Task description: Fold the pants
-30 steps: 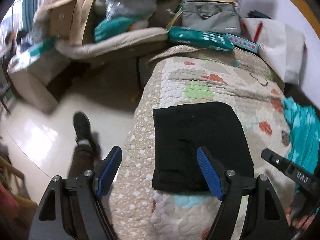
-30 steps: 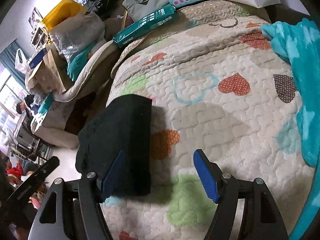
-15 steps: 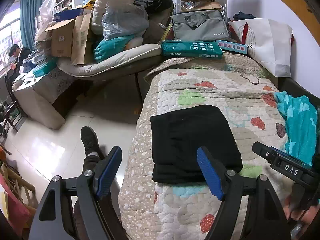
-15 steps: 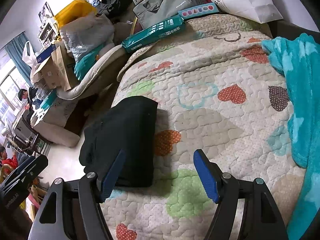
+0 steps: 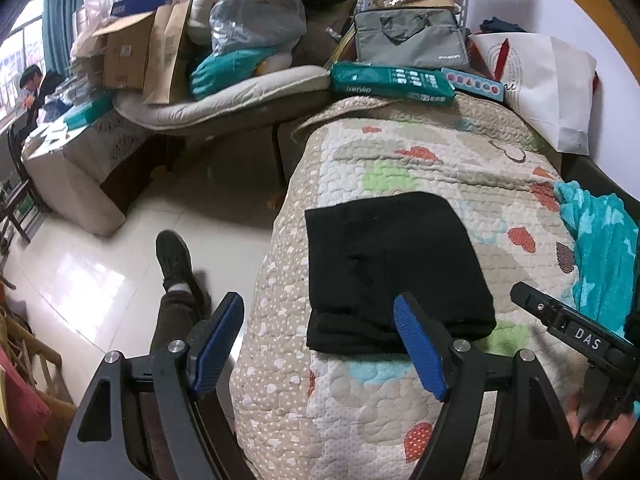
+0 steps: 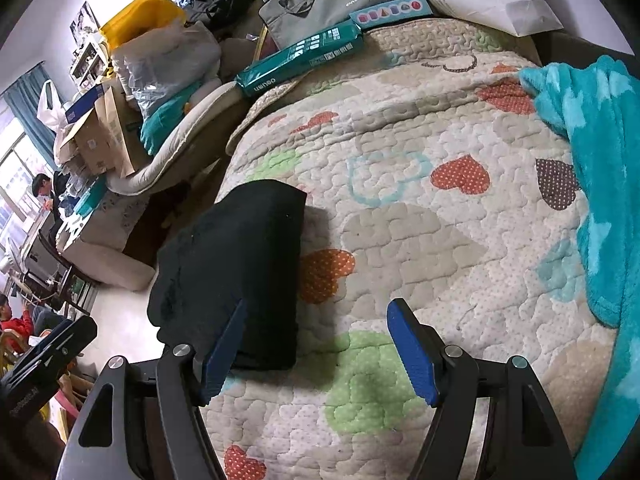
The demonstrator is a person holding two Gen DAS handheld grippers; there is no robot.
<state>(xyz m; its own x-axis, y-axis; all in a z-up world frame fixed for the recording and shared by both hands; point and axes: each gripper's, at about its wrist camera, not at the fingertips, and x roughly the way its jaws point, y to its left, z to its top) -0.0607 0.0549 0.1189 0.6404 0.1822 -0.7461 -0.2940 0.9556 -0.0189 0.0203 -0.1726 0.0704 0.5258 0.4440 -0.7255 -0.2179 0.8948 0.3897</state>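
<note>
The black pants [image 5: 390,264] lie folded into a compact rectangle on the heart-patterned quilt [image 5: 420,168], near the bed's left edge. They also show in the right wrist view [image 6: 236,264]. My left gripper [image 5: 320,340] is open and empty, held above the near end of the pants and the bed edge. My right gripper [image 6: 316,344] is open and empty, above the quilt just right of the pants. The right gripper's body shows at the right of the left wrist view [image 5: 572,328].
A teal fleece blanket [image 6: 600,184] lies along the bed's right side. A teal box [image 5: 392,82], a grey bag [image 5: 412,38] and a white paper bag [image 5: 548,84] sit at the bed's far end. The floor and my shoe [image 5: 174,258] are left of the bed.
Both grippers have pulled back and up from the folded pants, staying open. The pants have not moved.
</note>
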